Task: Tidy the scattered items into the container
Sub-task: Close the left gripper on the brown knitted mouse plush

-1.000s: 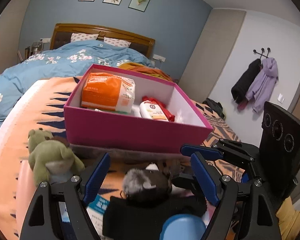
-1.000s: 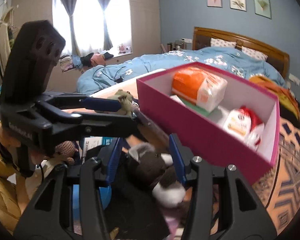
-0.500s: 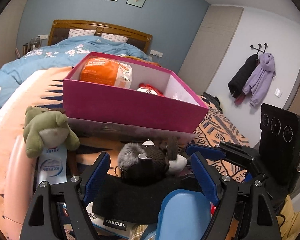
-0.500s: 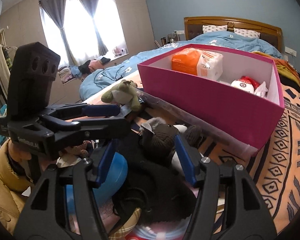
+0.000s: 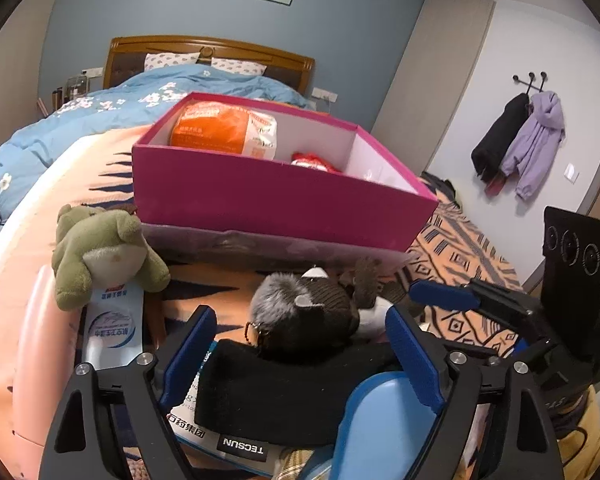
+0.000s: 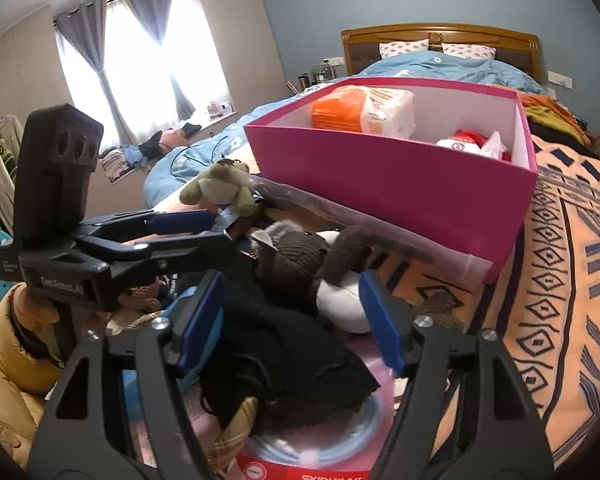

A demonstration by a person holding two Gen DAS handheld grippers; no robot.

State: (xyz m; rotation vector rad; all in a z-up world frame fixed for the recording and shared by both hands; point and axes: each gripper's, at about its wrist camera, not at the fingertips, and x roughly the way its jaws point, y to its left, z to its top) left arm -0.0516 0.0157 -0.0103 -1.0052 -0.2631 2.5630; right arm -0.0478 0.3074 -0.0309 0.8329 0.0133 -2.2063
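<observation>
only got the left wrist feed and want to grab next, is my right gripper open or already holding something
observer: open. The right gripper has its jaws wide apart and grips nothing; the dark brown knitted plush toy lies loose just ahead of them.
operator: anything hidden under that black cloth on my side
observer: yes, the right wrist view shows what looks like a coiled pale blue tube in a red-labelled pack, under the near end of the black fabric.
</observation>
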